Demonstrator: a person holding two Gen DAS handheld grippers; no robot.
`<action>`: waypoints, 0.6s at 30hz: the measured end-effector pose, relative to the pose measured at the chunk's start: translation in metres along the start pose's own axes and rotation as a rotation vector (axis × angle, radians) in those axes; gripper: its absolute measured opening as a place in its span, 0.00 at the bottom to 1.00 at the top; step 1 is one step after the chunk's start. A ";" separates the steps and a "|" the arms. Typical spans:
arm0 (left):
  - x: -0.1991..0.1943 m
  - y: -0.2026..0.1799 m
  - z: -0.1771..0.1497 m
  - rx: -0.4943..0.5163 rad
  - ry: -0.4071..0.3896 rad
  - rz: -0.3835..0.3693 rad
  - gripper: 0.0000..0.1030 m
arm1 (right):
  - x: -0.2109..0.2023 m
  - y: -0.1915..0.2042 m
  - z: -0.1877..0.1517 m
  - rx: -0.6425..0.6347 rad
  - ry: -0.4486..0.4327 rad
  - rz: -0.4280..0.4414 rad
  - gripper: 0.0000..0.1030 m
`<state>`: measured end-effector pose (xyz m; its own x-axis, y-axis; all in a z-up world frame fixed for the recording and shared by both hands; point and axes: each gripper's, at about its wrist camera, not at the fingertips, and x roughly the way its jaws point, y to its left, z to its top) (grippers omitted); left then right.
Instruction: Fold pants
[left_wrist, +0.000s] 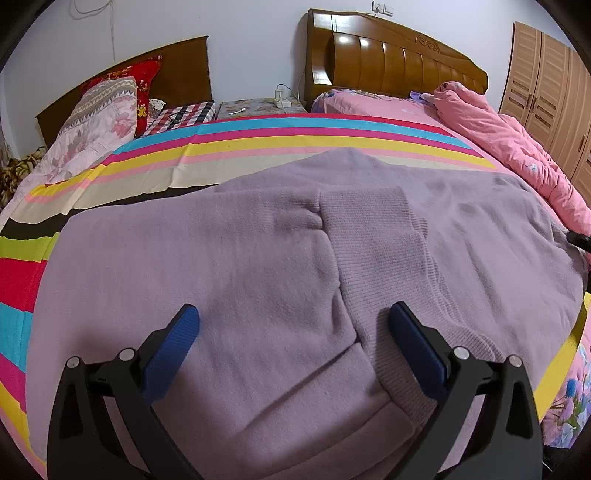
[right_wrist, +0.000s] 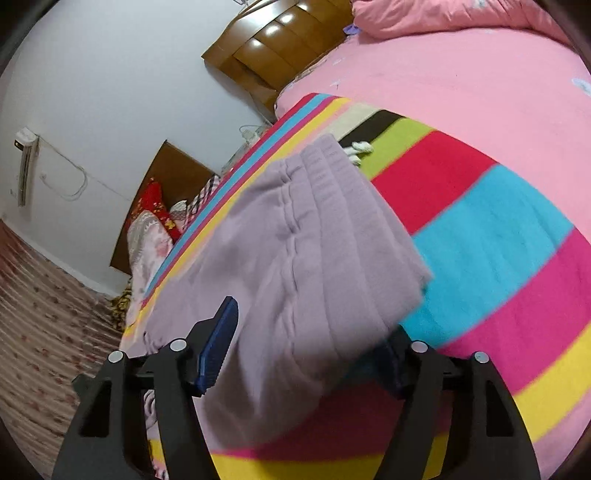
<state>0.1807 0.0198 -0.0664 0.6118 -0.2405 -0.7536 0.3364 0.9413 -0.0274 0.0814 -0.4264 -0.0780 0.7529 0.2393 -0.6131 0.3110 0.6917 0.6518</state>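
Left tool (left_wrist: 295, 314): jaws spread wide, nothing pinched. It hovers over the pants (left_wrist: 280, 266), the two blue pads (left_wrist: 175, 347) straddling the line where the fleecy leg meets the ribbed band; whether the tips touch the cloth cannot be told.

Right tool (right_wrist: 314, 339): a doubled, layered end of the pants (right_wrist: 295, 266) lies between its jaws. The left pad is in plain view and stands clear of the cloth; the right pad is hidden under the fold. Read as open around the fabric, not clamped on it. The view is motion-blurred, so contact is uncertain.

The pants are lilac knit, spread across the striped sheet (left_wrist: 229, 147) on the bed, partly folded, with stacked edges at the right-hand end.

Handling judgement: soft, light, limp, with no stiffness to carry a fold, so a lifted edge will sag and drag. The fleece surface should grip the pads well, with little slip risk. The layers may slide apart unless all are pinched together. Best holds are likely the thick ribbed band or the stacked corner of the fold, taken at two separate points to keep the edge straight.

Farther off: a pink quilt (left_wrist: 498, 136), a wooden headboard (left_wrist: 399, 62), a bedside stand (left_wrist: 258, 107) and a wardrobe (left_wrist: 546, 88).
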 end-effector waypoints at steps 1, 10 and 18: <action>0.000 0.000 -0.001 0.000 0.000 0.001 0.99 | 0.002 0.002 0.001 -0.013 -0.003 -0.013 0.57; -0.003 0.003 0.002 0.000 0.000 0.003 0.99 | 0.001 -0.007 -0.005 0.040 -0.033 0.029 0.42; -0.003 0.003 0.002 0.001 0.000 0.004 0.99 | 0.006 0.008 -0.003 -0.046 -0.042 -0.044 0.39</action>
<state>0.1812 0.0229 -0.0635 0.6128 -0.2367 -0.7539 0.3344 0.9421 -0.0240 0.0864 -0.4176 -0.0780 0.7629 0.1798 -0.6210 0.3180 0.7319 0.6026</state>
